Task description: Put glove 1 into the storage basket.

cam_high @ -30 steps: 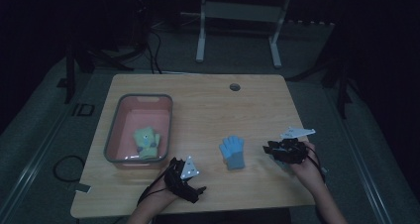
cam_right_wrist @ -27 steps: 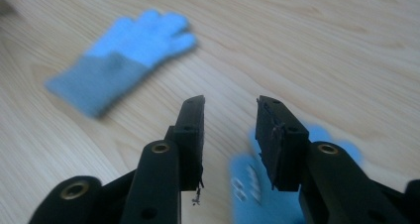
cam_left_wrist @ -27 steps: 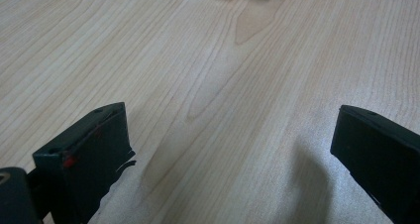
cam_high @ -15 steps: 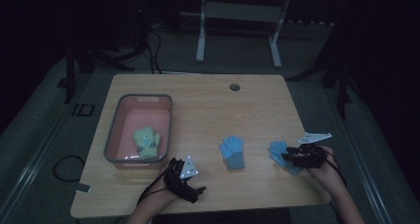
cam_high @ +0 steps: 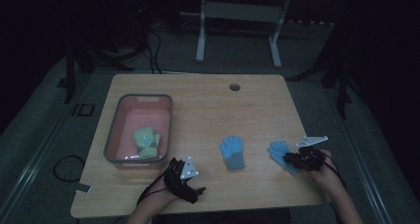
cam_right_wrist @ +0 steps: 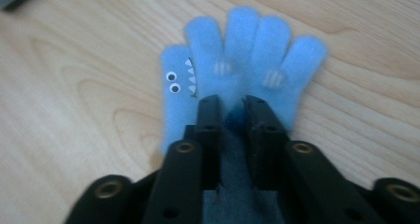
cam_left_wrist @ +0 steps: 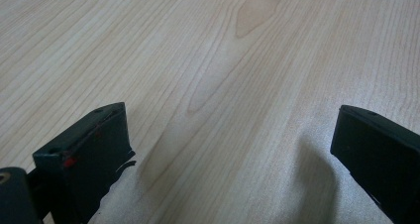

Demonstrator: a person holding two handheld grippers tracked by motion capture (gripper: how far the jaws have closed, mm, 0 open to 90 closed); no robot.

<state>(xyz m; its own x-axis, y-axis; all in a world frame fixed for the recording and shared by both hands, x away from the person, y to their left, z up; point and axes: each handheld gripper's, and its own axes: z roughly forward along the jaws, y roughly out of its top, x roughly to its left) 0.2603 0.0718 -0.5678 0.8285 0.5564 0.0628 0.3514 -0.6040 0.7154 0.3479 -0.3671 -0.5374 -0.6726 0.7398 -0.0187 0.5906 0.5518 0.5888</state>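
A light blue glove (cam_right_wrist: pixel 247 50) with googly eyes and teeth lies flat on the wooden table (cam_high: pixel 198 110), fingers pointing away from my right gripper (cam_right_wrist: pixel 233 105). That gripper is shut on the glove's palm. From above, this glove (cam_high: pixel 278 151) sits at the right of the table with the right gripper (cam_high: pixel 292 159) just behind it. A second blue glove (cam_high: pixel 232 152) lies at mid-table. A yellow-green glove (cam_high: pixel 146 140) rests in the pink bin (cam_high: pixel 115 130). My left gripper (cam_left_wrist: pixel 230 112) is open over bare wood, and from above the left gripper (cam_high: pixel 192 184) sits near the front edge.
A round cable hole (cam_high: pixel 235 87) sits near the table's far edge. A white desk frame (cam_high: pixel 237 16) stands on the floor beyond the table. Cables trail from both grippers toward the person's forearms at the front edge.
My right gripper has moved to the right and slightly toward the person, and the blue glove in it now shows spread out on the table. The left gripper has stayed put.
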